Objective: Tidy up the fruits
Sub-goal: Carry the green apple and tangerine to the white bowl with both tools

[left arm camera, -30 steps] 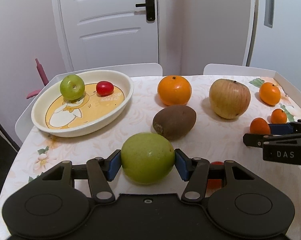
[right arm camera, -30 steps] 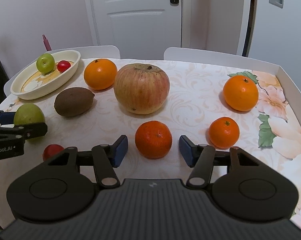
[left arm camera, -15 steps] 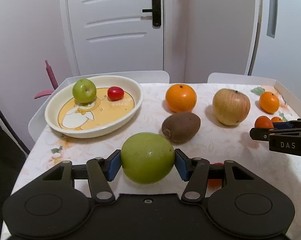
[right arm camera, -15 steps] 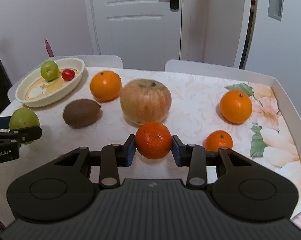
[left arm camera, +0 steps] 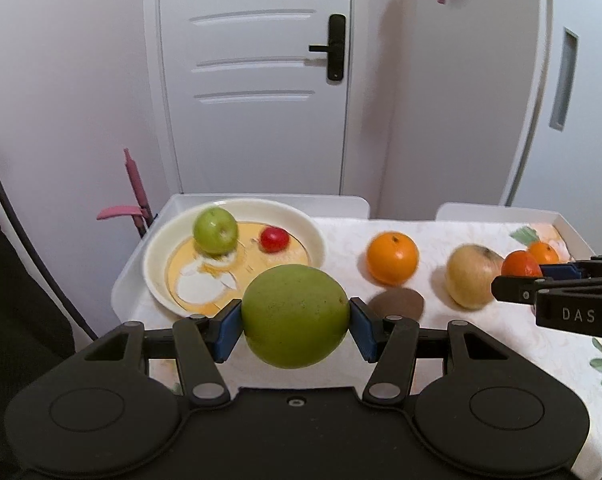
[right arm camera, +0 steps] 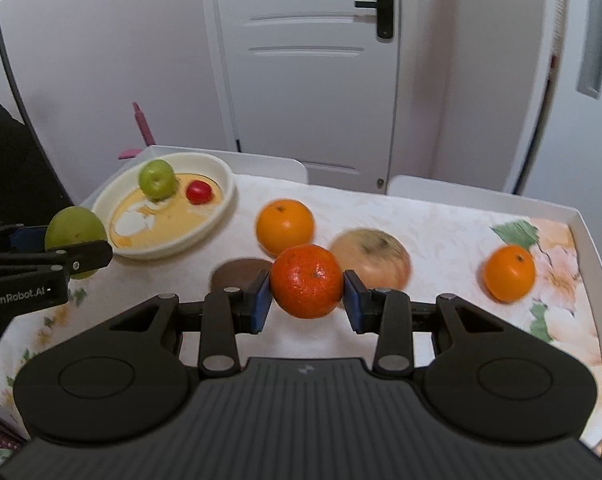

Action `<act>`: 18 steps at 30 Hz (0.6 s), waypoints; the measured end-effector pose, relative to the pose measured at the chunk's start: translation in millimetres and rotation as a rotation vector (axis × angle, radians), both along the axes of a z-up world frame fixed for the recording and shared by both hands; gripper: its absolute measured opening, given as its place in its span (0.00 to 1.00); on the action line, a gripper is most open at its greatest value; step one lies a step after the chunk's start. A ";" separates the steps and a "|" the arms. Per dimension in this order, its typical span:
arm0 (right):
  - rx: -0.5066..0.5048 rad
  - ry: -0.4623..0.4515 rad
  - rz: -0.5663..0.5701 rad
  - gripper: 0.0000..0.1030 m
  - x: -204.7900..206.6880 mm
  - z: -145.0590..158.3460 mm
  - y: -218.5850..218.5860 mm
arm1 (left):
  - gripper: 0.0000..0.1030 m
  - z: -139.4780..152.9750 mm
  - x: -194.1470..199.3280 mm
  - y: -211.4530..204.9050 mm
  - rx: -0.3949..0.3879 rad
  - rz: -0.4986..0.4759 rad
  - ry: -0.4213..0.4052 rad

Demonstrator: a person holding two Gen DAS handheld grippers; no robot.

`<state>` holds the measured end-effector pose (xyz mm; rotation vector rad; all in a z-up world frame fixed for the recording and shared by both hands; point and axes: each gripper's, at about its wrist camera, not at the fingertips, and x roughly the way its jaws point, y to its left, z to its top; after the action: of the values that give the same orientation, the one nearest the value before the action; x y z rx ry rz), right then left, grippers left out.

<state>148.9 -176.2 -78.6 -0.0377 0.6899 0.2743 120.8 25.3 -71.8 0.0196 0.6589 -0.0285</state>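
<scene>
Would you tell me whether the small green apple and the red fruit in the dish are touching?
Apart. The left wrist view shows bare dish floor between the small green apple and the red fruit.

"DAS" marks the right tongs [left arm camera: 557, 280]; "GenRobot.AI" the left tongs [right arm camera: 57, 248].

Right tool [right arm camera: 307, 294] clamping tangerine [right arm camera: 307, 286], left tool [right arm camera: 75, 246] gripping green fruit [right arm camera: 75, 230]

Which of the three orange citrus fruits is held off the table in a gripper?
The small, darker tangerine clamped in the right gripper. The big orange and the small orange rest on the table.
</scene>
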 end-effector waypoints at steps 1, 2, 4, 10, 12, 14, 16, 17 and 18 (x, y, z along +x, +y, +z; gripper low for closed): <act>0.000 -0.001 0.005 0.51 2.1 2.5 3.9 | 0.59 2.2 2.5 3.8 0.001 0.003 0.000; 0.002 -0.002 0.010 0.51 5.7 5.7 9.2 | 0.59 4.6 5.6 8.6 0.001 0.007 0.000; 0.006 -0.003 0.016 0.51 12.3 10.9 17.9 | 0.59 8.1 11.9 17.6 0.000 0.014 0.002; 0.007 0.000 0.043 0.51 33.5 17.8 45.6 | 0.59 11.5 34.8 43.0 0.014 0.022 0.006; 0.006 0.004 0.053 0.51 41.6 18.1 56.9 | 0.59 10.0 43.8 51.8 0.019 0.021 0.011; 0.002 0.008 0.060 0.51 49.3 16.9 67.9 | 0.59 7.0 53.6 59.0 0.029 0.017 0.017; 0.001 0.016 0.065 0.51 57.0 15.0 78.3 | 0.59 3.5 63.4 65.4 0.045 0.009 0.021; 0.000 0.019 0.066 0.51 60.4 14.0 82.9 | 0.59 0.6 69.4 68.9 0.055 0.002 0.025; -0.001 0.023 0.067 0.51 64.2 12.9 87.9 | 0.59 -1.5 74.1 72.8 0.062 -0.004 0.028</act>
<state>213.2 -88.3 -65.8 -0.0585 0.7120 0.3396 194.9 98.2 -73.3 0.0806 0.6878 -0.0117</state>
